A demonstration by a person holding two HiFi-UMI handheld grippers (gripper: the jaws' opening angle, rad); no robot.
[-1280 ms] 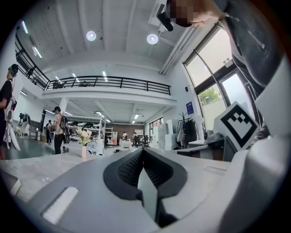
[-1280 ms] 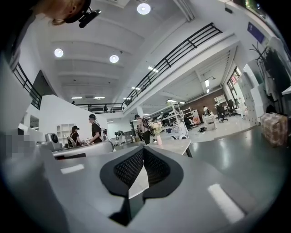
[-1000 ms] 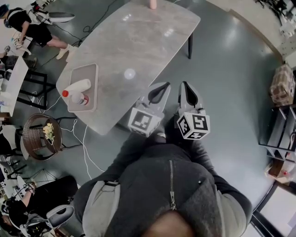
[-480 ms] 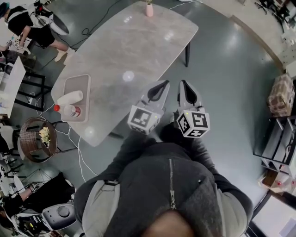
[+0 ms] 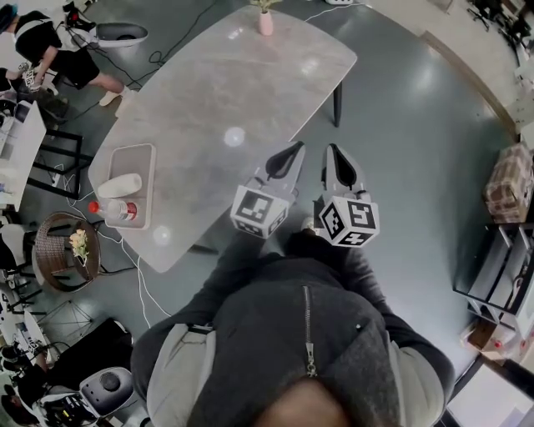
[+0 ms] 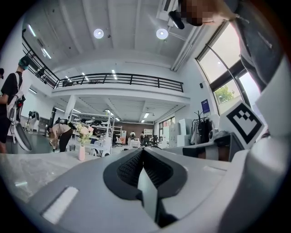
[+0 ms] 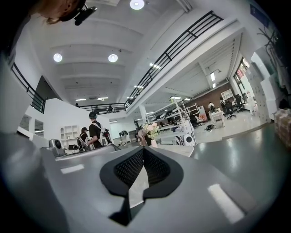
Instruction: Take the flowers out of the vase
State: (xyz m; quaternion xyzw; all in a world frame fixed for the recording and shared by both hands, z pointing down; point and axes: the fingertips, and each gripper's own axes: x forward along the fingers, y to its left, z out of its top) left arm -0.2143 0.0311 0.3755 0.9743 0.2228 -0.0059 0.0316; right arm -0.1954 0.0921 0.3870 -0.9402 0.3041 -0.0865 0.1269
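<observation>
A small pink vase [image 5: 265, 22] with pale flowers [image 5: 264, 5] stands at the far end of the long grey marble table [image 5: 209, 92]. In the left gripper view the vase [image 6: 82, 153] and flowers [image 6: 84, 131] are small and far off to the left. The right gripper view shows the flowers [image 7: 150, 129] far ahead, just above the jaws. My left gripper [image 5: 294, 151] hovers over the table's near right edge, shut and empty. Beside it, off the table's edge and over the floor, my right gripper [image 5: 334, 153] is also shut and empty. Both point level toward the far end.
A grey tray [image 5: 138, 158] at the table's near left corner holds a white bottle [image 5: 119, 185] and a red-capped container [image 5: 118, 210]. A round wicker stool [image 5: 65, 251] stands left of the table. People [image 5: 50, 46] work at the far left; shelves [image 5: 501, 275] stand right.
The table has slid down and left in the head view and the pink vase has come fully into sight at the top. Both grippers stay shut, side by side.
</observation>
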